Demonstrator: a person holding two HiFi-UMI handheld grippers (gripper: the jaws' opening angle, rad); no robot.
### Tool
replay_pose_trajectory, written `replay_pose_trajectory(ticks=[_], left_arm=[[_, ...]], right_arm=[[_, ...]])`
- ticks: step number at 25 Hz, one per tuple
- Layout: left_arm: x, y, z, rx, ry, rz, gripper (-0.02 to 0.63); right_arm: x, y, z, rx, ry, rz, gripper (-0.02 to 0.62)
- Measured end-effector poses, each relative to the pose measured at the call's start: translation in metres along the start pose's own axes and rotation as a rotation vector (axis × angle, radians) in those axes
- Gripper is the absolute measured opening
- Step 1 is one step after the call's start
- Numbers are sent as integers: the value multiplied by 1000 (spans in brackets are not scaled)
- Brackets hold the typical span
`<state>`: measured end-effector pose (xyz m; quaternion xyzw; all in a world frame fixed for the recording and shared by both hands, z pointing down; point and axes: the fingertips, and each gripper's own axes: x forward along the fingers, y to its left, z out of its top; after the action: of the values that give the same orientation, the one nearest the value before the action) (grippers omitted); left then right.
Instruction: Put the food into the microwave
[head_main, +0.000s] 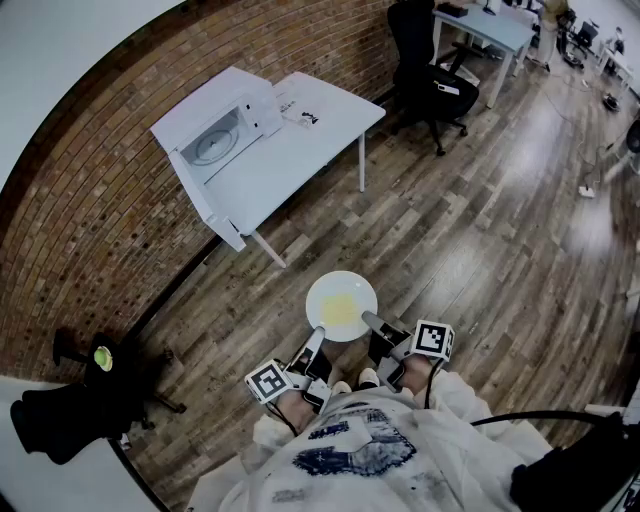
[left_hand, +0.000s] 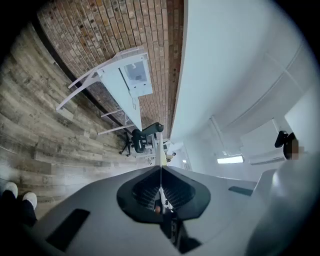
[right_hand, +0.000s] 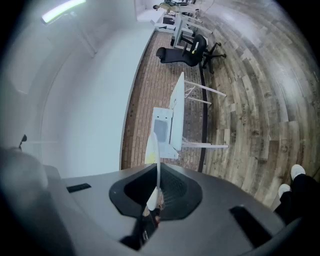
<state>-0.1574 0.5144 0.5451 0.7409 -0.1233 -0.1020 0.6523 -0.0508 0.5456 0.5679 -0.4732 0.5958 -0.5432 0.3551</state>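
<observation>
A white plate (head_main: 342, 306) with a flat yellow piece of food (head_main: 340, 309) is held level over the wooden floor in front of me. My left gripper (head_main: 317, 337) is shut on its near-left rim and my right gripper (head_main: 369, 321) is shut on its near-right rim. In the left gripper view the plate (left_hand: 161, 156) shows edge-on as a thin line running into the left gripper (left_hand: 161, 172). The right gripper view shows the plate (right_hand: 152, 146) the same way inside the right gripper (right_hand: 157, 174). The white microwave (head_main: 216, 133) stands on a white table (head_main: 305, 135) ahead, door open.
A sheet of paper (head_main: 301, 112) lies on the table beside the microwave. A black office chair (head_main: 430, 80) and a pale desk (head_main: 488, 27) stand further back. A brick wall (head_main: 90, 200) runs behind the table. Dark gear (head_main: 75, 405) sits at the lower left.
</observation>
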Motion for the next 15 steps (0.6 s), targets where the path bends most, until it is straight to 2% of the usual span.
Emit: replay_pose_trajectory(ticks=[6,9,15], left_arm=[[3,-5,-3,4,-28,-20,15],[-1,-3,-8,-10,-43,-14,15],[2,2,-11,-6,-46,-6,15]], right_arm=[[-2,1,2,4,17,-15,21],[-5,0,-3,50,25,-8,21],[-8,-10,-1,64,39,-18,23]])
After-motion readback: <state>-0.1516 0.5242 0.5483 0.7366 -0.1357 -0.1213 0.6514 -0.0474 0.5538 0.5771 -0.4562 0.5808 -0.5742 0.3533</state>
